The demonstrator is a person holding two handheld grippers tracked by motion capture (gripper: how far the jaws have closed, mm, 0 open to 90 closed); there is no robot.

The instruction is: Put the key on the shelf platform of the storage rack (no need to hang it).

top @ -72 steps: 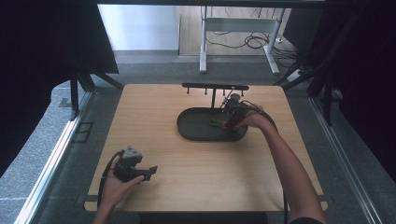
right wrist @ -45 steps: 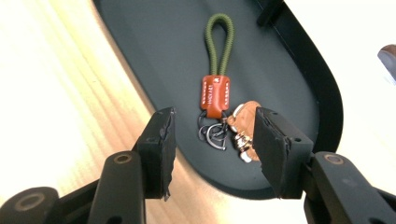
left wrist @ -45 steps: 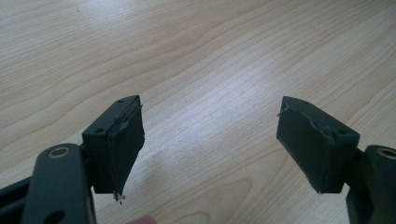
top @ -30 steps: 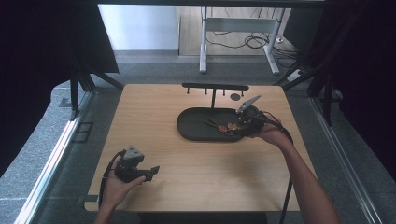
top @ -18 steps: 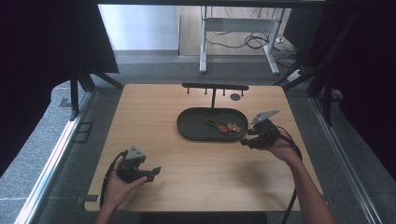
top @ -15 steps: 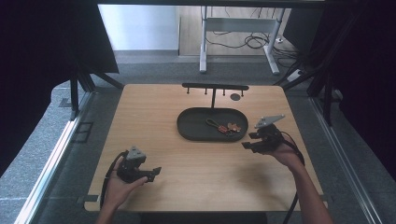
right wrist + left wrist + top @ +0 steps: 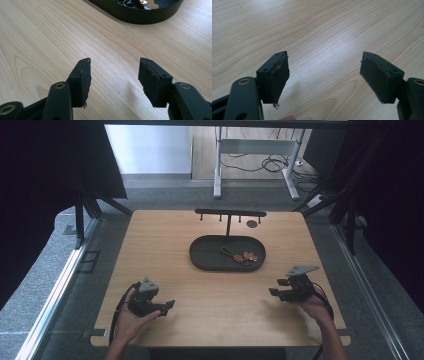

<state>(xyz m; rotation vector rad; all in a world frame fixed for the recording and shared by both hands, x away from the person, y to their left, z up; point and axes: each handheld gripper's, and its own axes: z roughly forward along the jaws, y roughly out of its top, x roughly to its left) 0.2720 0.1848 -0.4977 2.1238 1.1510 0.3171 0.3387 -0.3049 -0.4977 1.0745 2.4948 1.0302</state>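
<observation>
A black oval tray [image 7: 205, 257] lies at the table's middle, and in its right half rests a key ring with small brown tags [image 7: 241, 255]; its wall [image 7: 135, 17] also shows in the right gripper view. My right gripper [image 7: 278, 287] hovers low near the table's right front, well clear of the tray, open with nothing between its pads [image 7: 83, 77]; its jaws have just been opening. At the left front my left gripper [image 7: 166, 308] rests open over bare wood [image 7: 324, 50].
A black rack with small pegs [image 7: 230, 213] stands behind the tray, with a dark round disc [image 7: 252, 224] beside it. The wooden table [image 7: 150, 245] is bordered by metal rails and grey floor.
My right gripper has pulled back from the tray toward the table's right front and sunk lower, with empty jaws; the key ring stays in the tray. The left gripper has kept still.
</observation>
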